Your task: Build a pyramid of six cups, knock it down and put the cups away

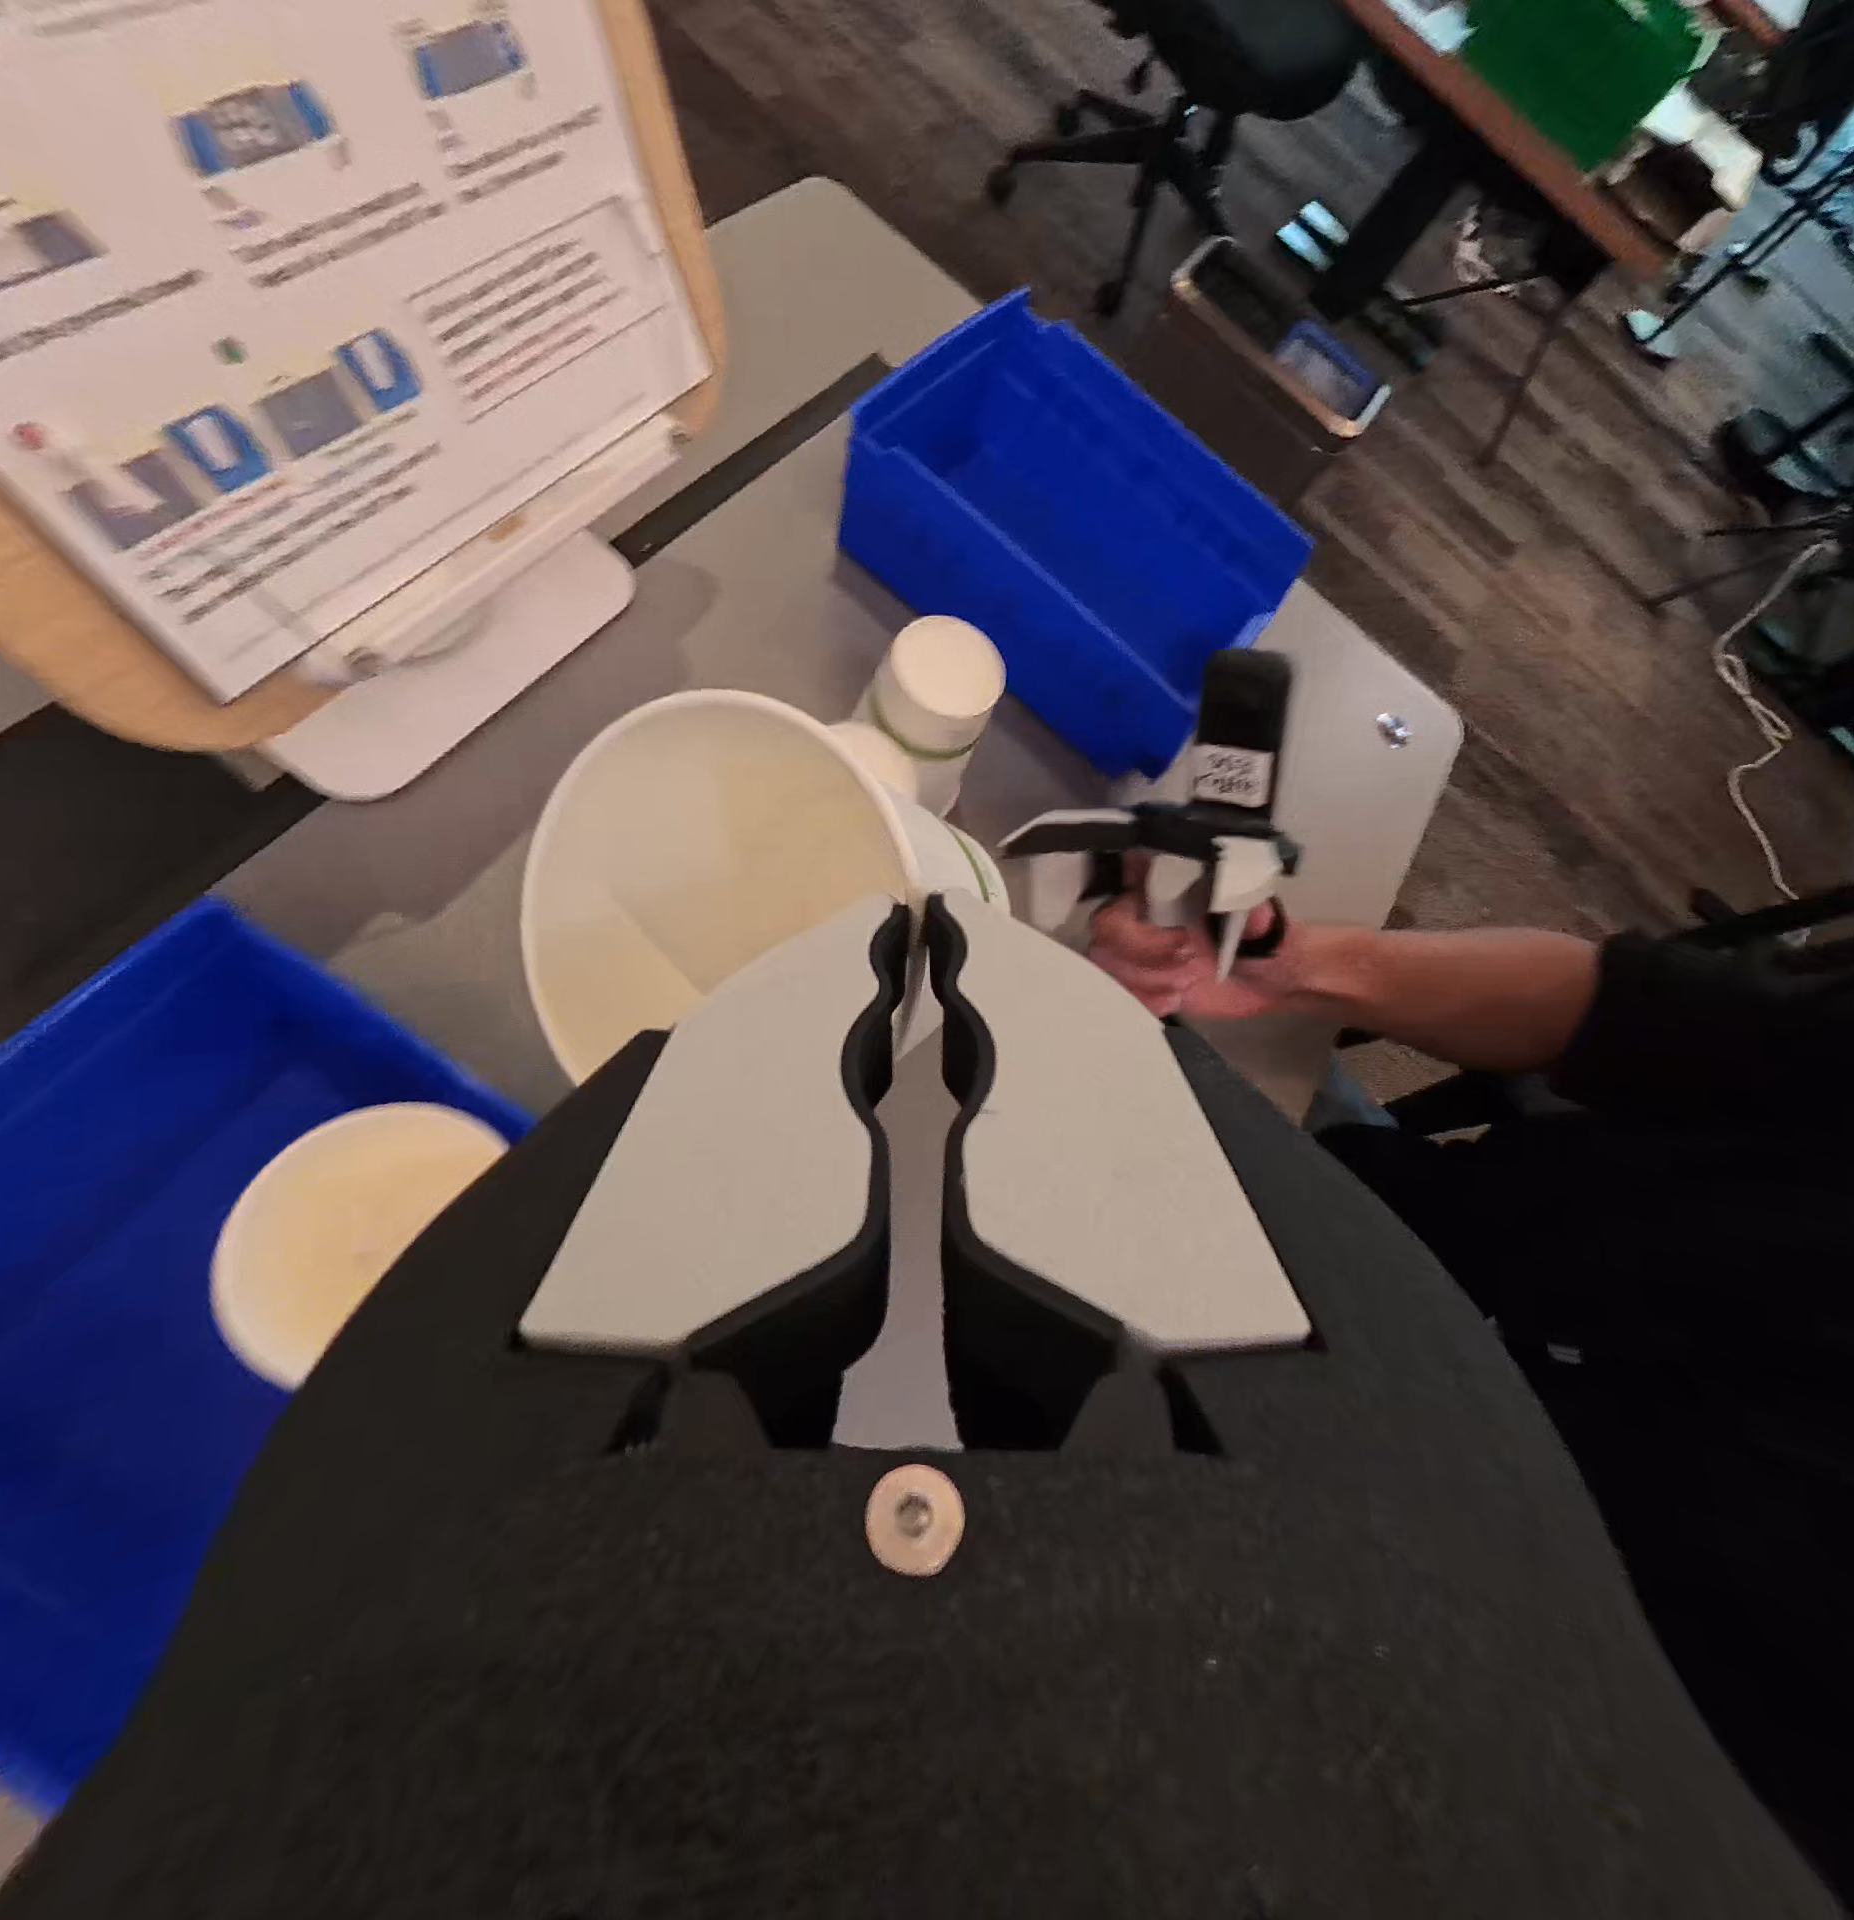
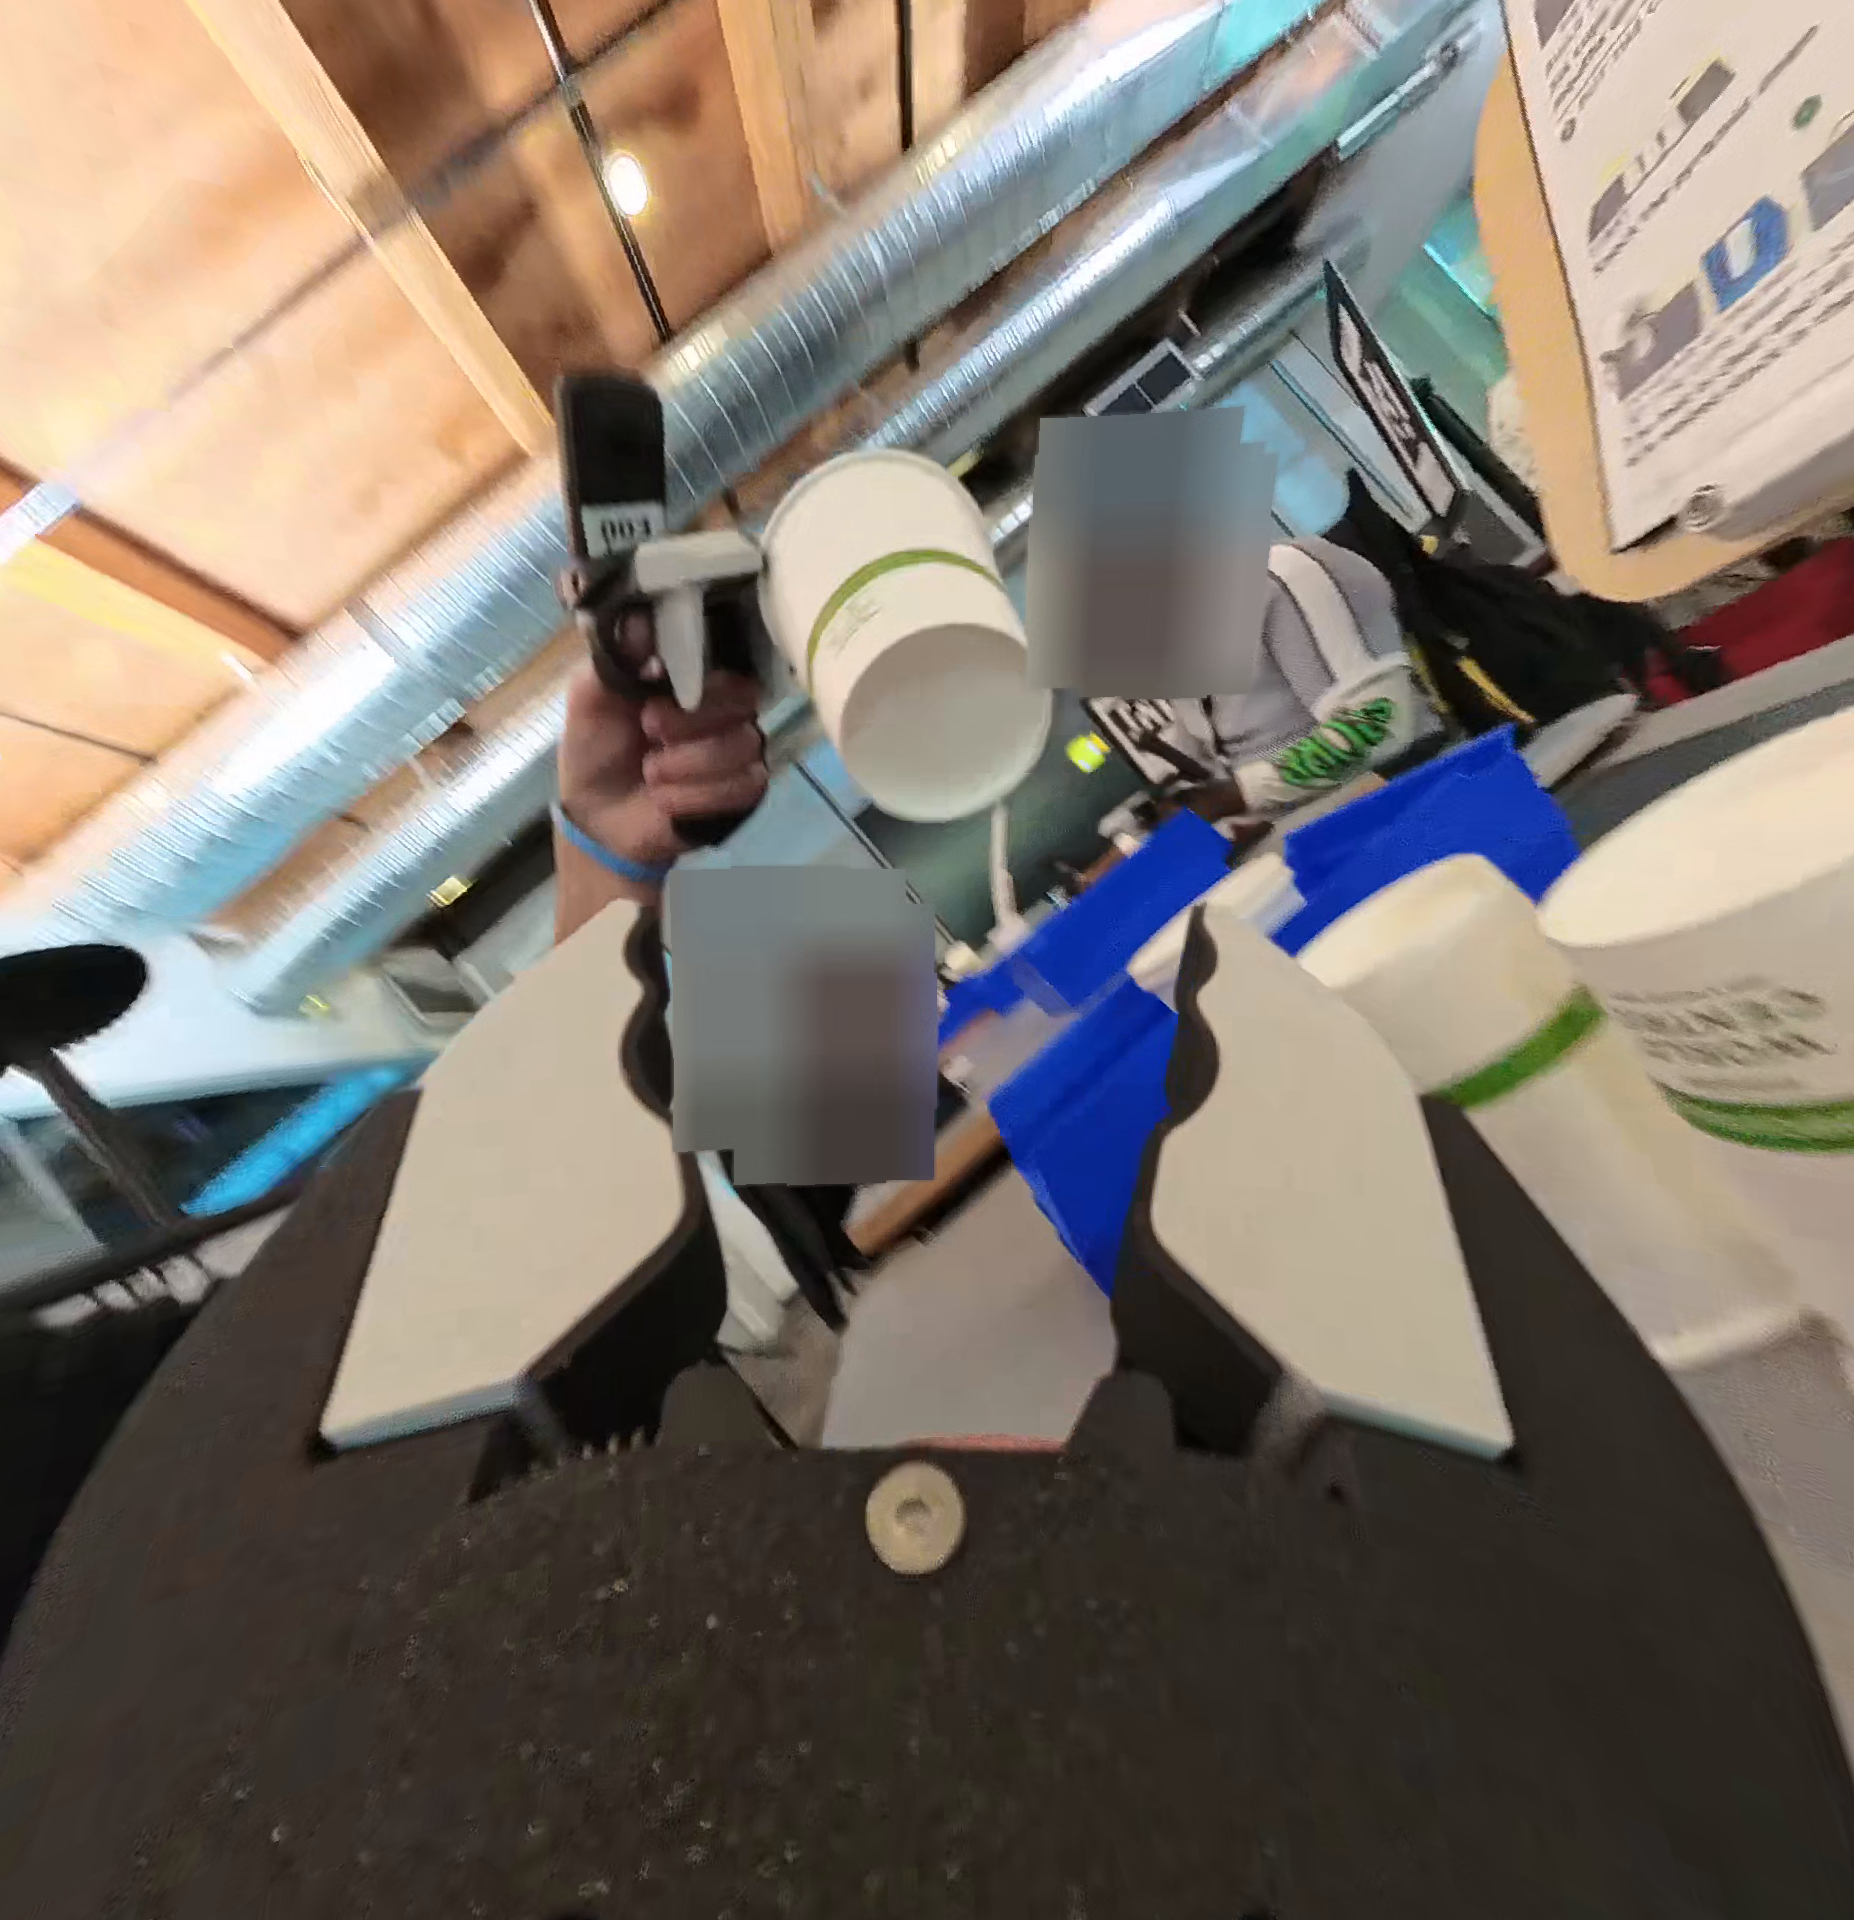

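Grey table (image 1: 798, 260): left gripper (image 1: 910, 920) pinches cup rim (image 1: 907, 883).

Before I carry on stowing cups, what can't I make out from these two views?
- Cup count: the left gripper and the white paper cup it pinches hide the cups behind it, left wrist view.
- Near blue plastic bin: cut off by the frame edge and the gripper body; one cup shows.
- Right gripper: open, empty; the cups beside it are blurred, right wrist view.

The flat grey table (image 1: 777, 249) carries a blue plastic bin (image 1: 1058, 509) at far right, a white stand base (image 1: 466, 665) at far left, and upturned white paper cups (image 1: 938, 686) between.
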{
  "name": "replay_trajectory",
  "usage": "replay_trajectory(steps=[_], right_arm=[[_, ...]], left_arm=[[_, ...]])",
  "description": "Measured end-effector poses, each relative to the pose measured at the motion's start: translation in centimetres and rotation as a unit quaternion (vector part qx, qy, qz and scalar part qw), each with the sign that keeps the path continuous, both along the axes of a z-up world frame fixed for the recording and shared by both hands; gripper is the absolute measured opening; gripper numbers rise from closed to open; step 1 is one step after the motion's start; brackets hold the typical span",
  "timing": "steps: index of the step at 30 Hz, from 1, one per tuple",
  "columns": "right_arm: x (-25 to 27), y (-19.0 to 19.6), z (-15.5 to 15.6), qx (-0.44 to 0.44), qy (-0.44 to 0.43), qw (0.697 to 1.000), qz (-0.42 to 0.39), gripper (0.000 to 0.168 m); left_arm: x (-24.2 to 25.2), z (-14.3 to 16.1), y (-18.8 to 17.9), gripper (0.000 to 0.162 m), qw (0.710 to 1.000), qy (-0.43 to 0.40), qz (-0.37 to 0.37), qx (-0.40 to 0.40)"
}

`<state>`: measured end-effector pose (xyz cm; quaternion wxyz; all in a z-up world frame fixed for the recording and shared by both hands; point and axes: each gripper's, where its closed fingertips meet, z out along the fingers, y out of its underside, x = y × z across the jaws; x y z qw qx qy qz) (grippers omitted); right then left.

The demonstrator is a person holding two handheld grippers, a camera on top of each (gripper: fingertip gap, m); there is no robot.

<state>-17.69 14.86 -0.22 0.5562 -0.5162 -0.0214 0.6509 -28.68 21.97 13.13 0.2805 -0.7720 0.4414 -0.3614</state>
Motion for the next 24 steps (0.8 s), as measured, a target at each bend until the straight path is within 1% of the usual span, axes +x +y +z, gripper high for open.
replay_trajectory(steps=[2, 4, 7, 9, 12, 13, 14, 16, 18, 19, 20, 21, 22, 23, 24], right_arm=[[-1.0, 0.6, 1.0, -0.001, 0.045, 0.999, 0.017, 0.095], [-1.9, 0.6, 2.1, 0.009, 0.07, 0.997, 0.022, 0.095], [-2.3, 0.2, 3.7, 0.028, 0.097, 0.995, 0.024, 0.098], [-1.3, 0.3, 4.4, 0.034, 0.113, 0.993, 0.008, 0.098], [-0.1, 0.3, 4.5, 0.036, 0.114, 0.993, -0.002, 0.095], [0.0, 0.1, 4.4, 0.04, 0.11, 0.993, 0.004, 0.086], [0.1, 0.1, 4.1, 0.037, 0.1, 0.994, 0.005, 0.084], [0.1, 0.0, 3.5, 0.031, 0.087, 0.996, 0.009, 0.084], [0.1, 0.1, 3.0, 0.02, 0.077, 0.997, 0.012, 0.083], [0.2, 0.3, 2.7, 0.016, 0.072, 0.997, 0.008, 0.083], [0.2, 0.4, 2.5, 0.01, 0.068, 0.998, 0.009, 0.083], [0.3, 0.6, 2.2, 0.001, 0.065, 0.998, 0.01, 0.083], [0.3, 0.7, 2.0, -0.008, 0.063, 0.998, 0.012, 0.083], [0.4, 0.8, 1.8, -0.016, 0.062, 0.998, 0.013, 0.083], [0.4, 1.0, 1.5, -0.025, 0.057, 0.998, 0.013, 0.083]], left_arm=[[2.2, 0.6, -1.5, 0.003, 0.999, -0.027, -0.027, -0.005], [4.3, 0.8, -2.9, 0.003, 0.997, -0.049, -0.051, -0.009], [6.9, 0.1, -4.5, 0.003, 0.994, -0.064, -0.081, -0.019], [8.2, -0.5, -5.4, 0.003, 0.993, -0.069, -0.096, -0.027], [9.4, -1.6, -6.5, 0.003, 0.99, -0.073, -0.115, -0.041], [9.7, -2.1, -6.8, 0.003, 0.989, -0.072, -0.121, -0.045], [9.9, -2.5, -6.9, 0.003, 0.989, -0.073, -0.121, -0.048], [10.1, -3.0, -6.8, 0.003, 0.989, -0.074, -0.118, -0.049], [10.0, -3.6, -6.6, 0.003, 0.991, -0.062, -0.115, -0.028], [9.9, -3.9, -6.4, 0.013, 0.993, -0.05, -0.111, -0.011], [9.7, -4.2, -6.1, 0.027, 0.994, -0.035, -0.104, 0.008], [9.4, -4.3, -5.9, 0.035, 0.995, -0.022, -0.096, 0.032], [9.0, -4.3, -5.8, 0.047, 0.994, -0.011, -0.089, 0.061], [8.4, -4.4, -5.6, 0.06, 0.992, 0.005, -0.078, 0.101], [7.7, -4.5, -5.2, 0.067, 0.985, 0.029, -0.064, 0.157]])
